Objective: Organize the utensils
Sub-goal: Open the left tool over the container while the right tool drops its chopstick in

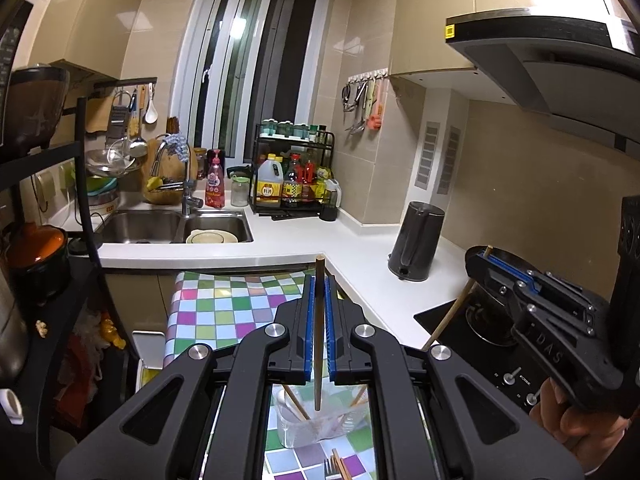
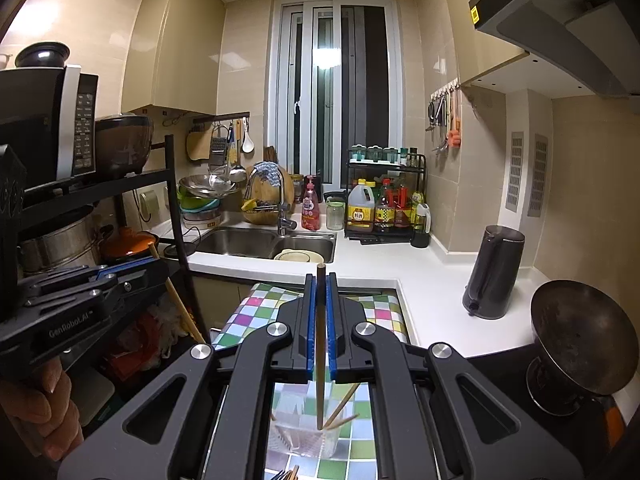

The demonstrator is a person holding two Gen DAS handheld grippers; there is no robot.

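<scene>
My left gripper is shut on a wooden chopstick that stands nearly upright between its blue pads. Its lower tip hangs over a clear plastic container holding other chopsticks and a white spoon. My right gripper is likewise shut on an upright chopstick above the same container. Each gripper also shows in the other's view: the right gripper with its slanted chopstick, and the left gripper with its chopstick. A hand holds each tool.
The container stands on a checkered tablecloth, with more utensils lying near the bottom edge. A dark kettle and a wok on the stove are to the right. The sink lies ahead, and a black rack stands left.
</scene>
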